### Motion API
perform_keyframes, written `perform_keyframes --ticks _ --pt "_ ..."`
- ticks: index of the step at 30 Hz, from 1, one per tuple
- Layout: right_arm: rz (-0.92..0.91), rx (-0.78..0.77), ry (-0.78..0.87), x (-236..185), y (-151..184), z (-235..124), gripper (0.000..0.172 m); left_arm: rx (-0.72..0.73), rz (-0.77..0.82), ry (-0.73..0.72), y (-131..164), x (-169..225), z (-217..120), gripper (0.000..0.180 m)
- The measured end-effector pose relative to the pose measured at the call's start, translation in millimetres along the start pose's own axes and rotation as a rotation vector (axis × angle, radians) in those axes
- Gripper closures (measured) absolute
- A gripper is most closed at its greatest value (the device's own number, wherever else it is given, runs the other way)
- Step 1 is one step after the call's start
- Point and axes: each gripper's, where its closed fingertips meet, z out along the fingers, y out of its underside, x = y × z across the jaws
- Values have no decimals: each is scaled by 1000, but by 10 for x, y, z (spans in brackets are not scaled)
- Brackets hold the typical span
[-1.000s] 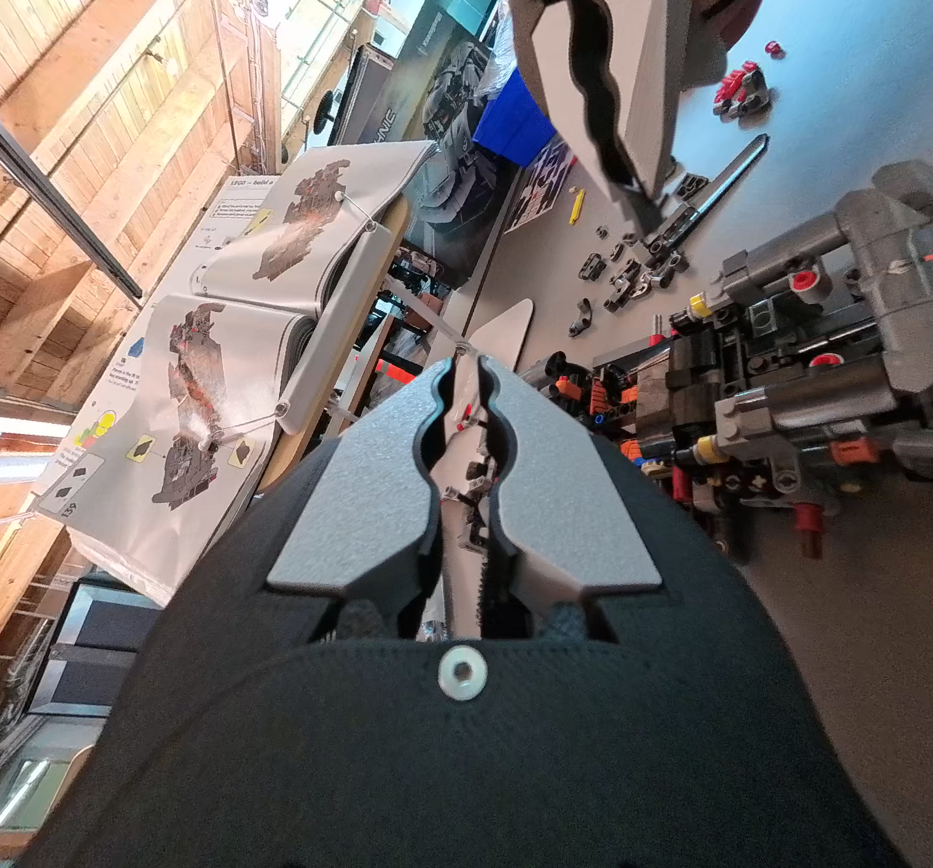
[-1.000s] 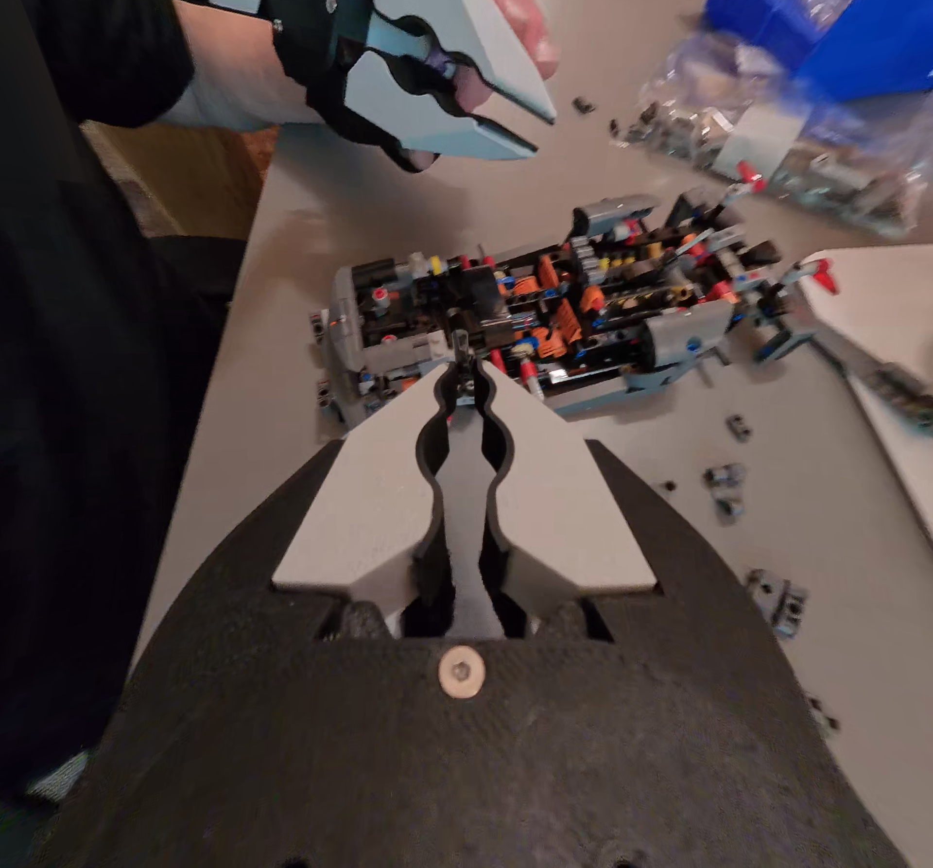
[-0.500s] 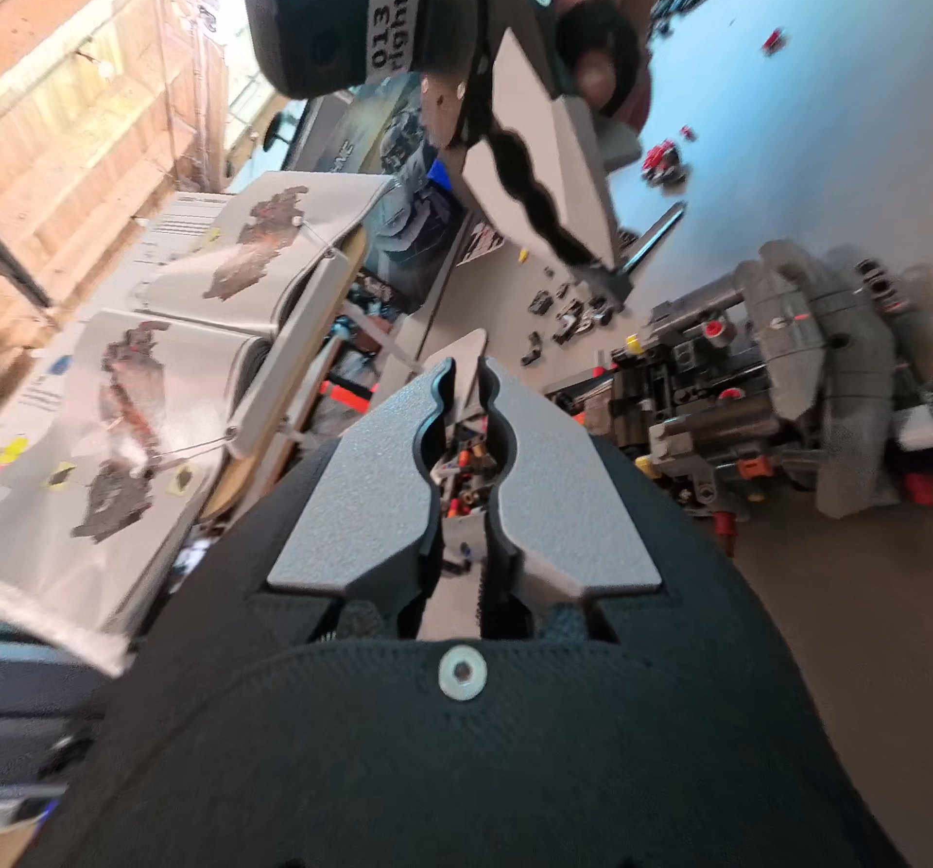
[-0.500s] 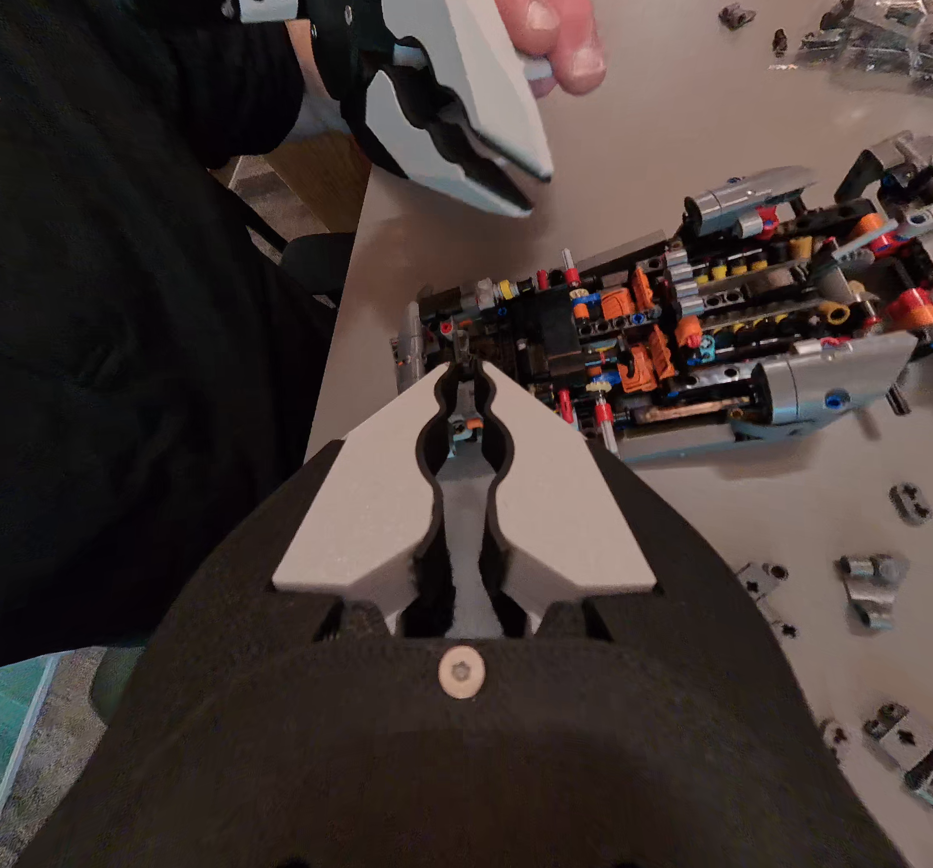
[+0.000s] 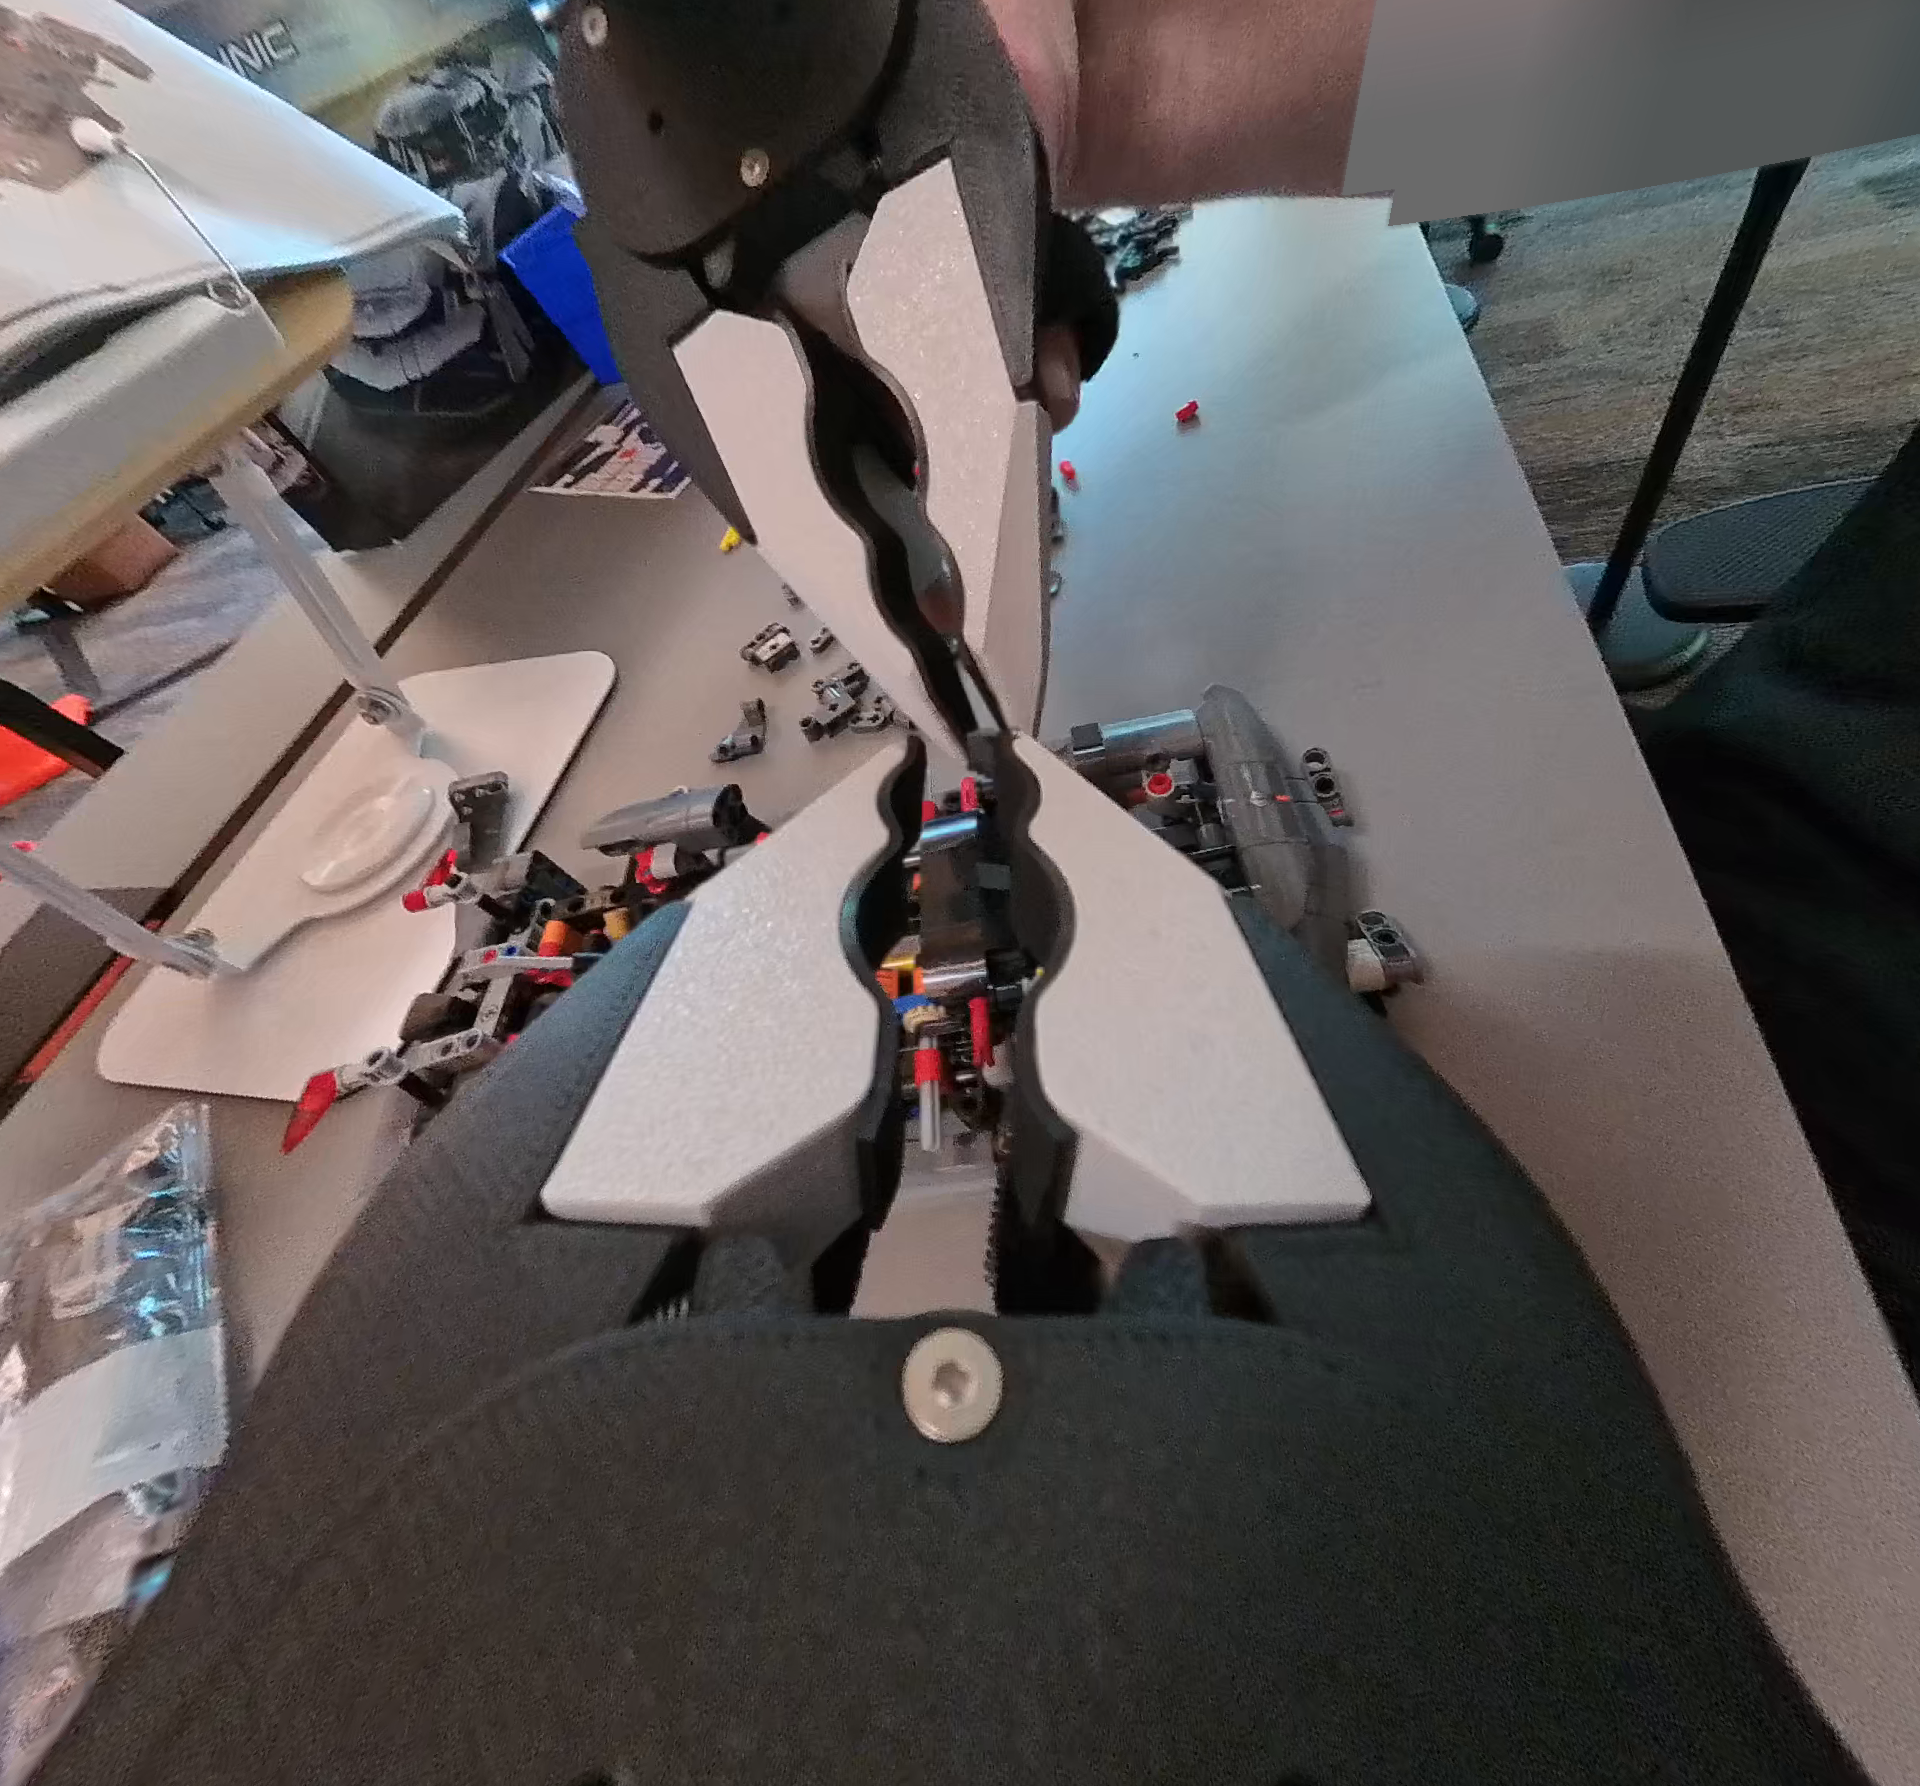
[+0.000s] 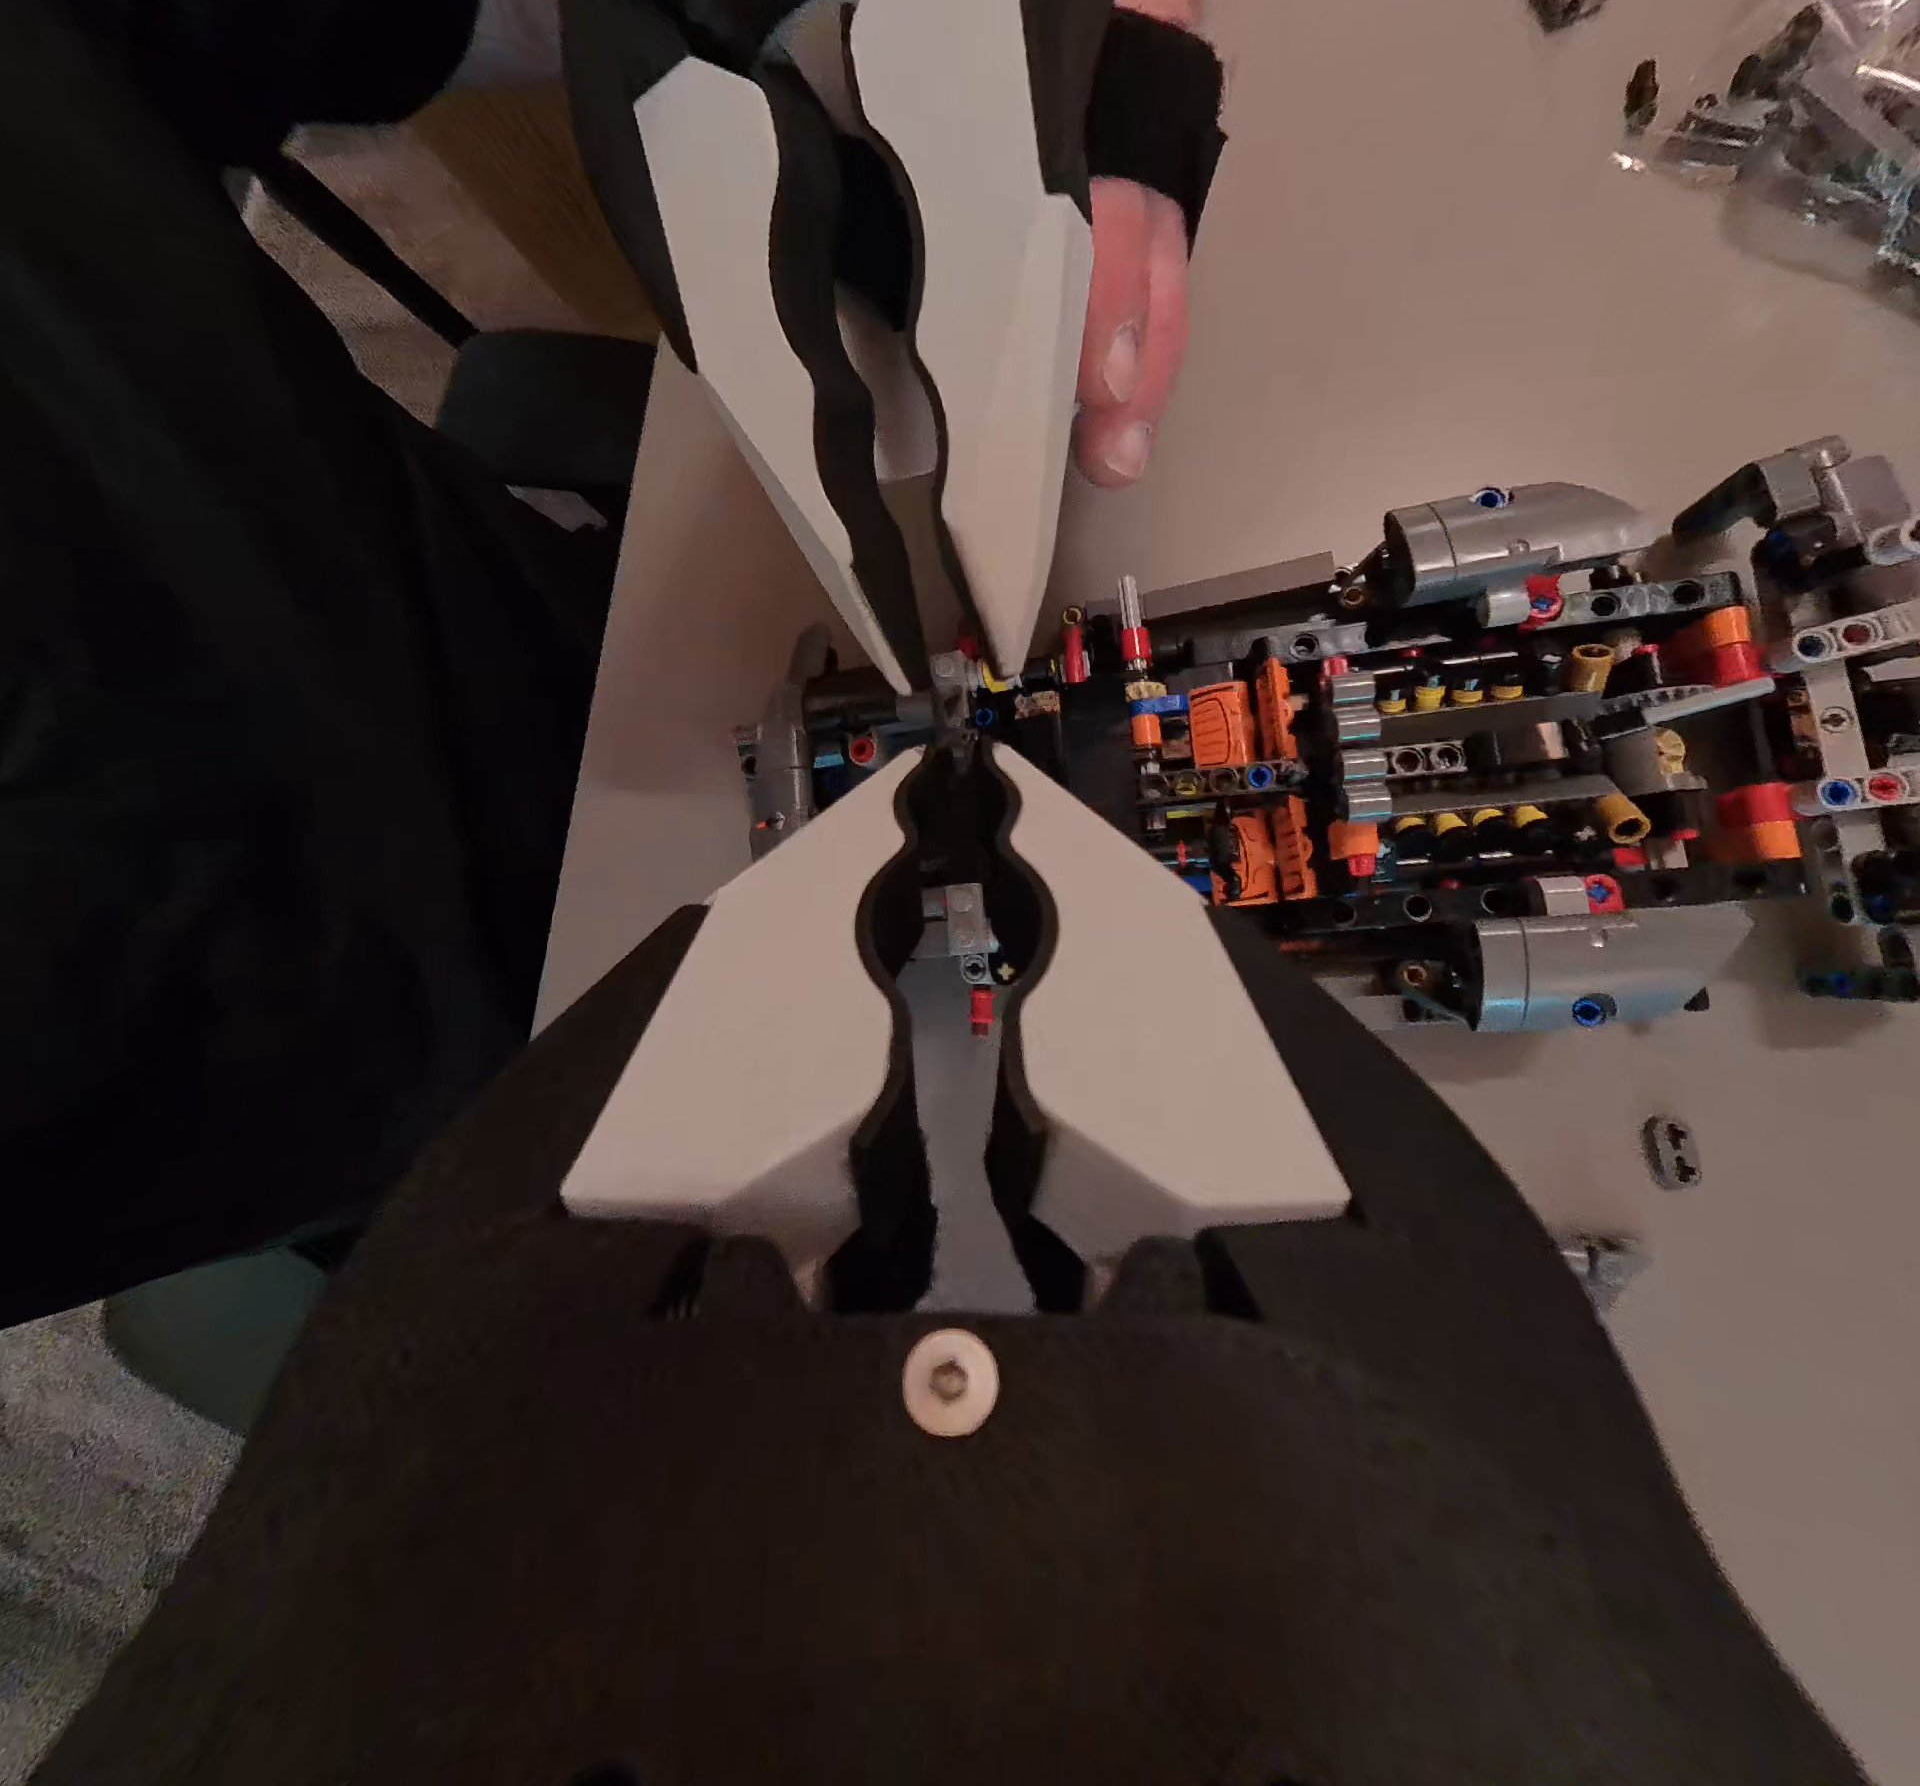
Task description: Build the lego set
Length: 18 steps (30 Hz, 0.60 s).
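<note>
Two grippers meet tip to tip over the near end of the brick-built model (image 6: 1351,780), which lies along the table's near edge by my operator's dark sleeve. My right gripper (image 6: 954,768) has its fingertips closed on a small dark grey piece (image 6: 951,744) standing up from the model. My left gripper (image 5: 961,754) comes at the same spot from the opposite side with its tips a narrow gap apart, one on each side of a light grey connector (image 6: 951,671); I cannot tell whether its pads press on it. Loose dark pieces (image 5: 810,687) lie scattered further across the table (image 5: 1299,593). A bag of parts (image 6: 1808,105) sits toward the far right corner, and a white stand base (image 5: 343,863) rests toward the left edge
</note>
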Motion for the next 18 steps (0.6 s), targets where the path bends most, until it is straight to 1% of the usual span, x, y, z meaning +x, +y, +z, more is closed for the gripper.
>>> perform_keyframes --ticks 5,18 --pt "-5 -60 22 37 2 45 170 2 -63 35 24 17 14 177" --pt "-11 -44 21 85 9 5 169 0 -95 34 60 -50 24 174"
